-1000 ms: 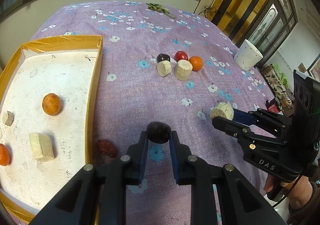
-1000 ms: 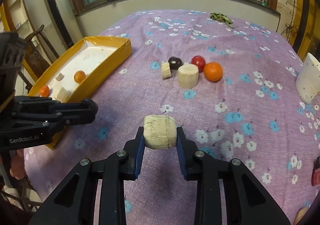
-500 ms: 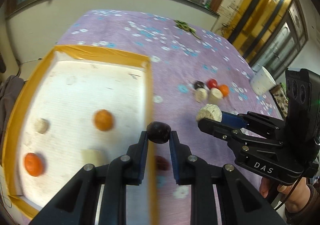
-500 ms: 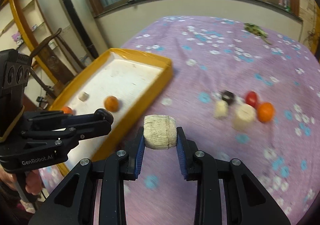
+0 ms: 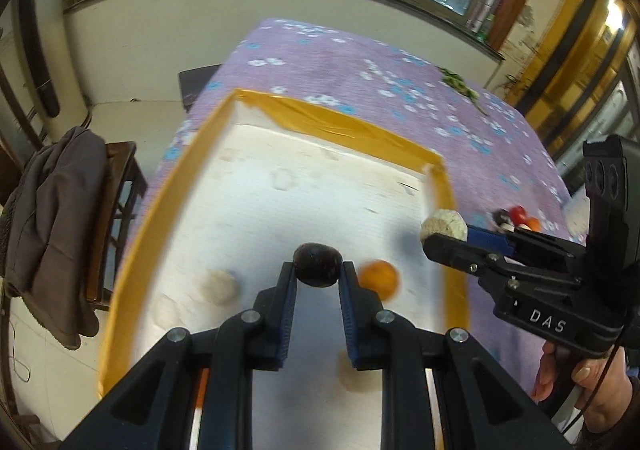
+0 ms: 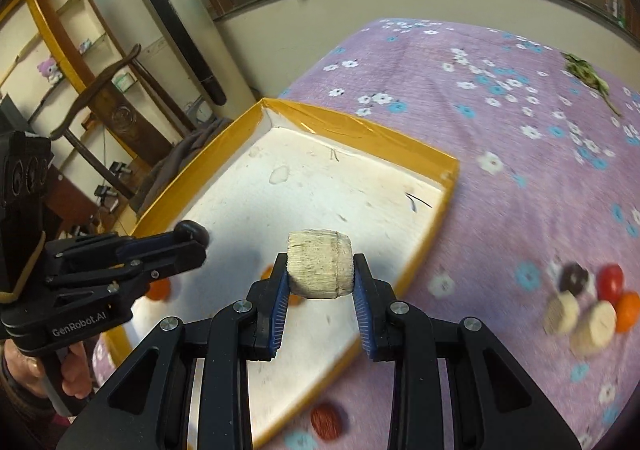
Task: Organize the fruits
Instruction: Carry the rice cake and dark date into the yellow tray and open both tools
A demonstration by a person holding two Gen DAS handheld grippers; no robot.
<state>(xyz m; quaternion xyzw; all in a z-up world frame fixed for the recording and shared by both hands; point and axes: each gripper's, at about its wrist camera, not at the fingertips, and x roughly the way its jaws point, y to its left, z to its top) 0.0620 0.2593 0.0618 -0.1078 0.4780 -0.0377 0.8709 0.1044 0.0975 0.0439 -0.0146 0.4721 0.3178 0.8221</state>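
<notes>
Left gripper (image 5: 317, 277) over yellow tray (image 5: 336, 121) — dark fruit (image 5: 317, 264) clamped, orange fruit (image 5: 378, 278) inside.

A dark round fruit (image 5: 317, 264) is held above the white floor of the yellow-rimmed tray (image 5: 328, 121), and a pale cylindrical piece (image 6: 320, 264) is held on its side over the same tray. An orange fruit (image 5: 378, 278) lies inside it.

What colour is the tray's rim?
Yellow-orange rim around a white floor; clearest in the right wrist view.
</notes>
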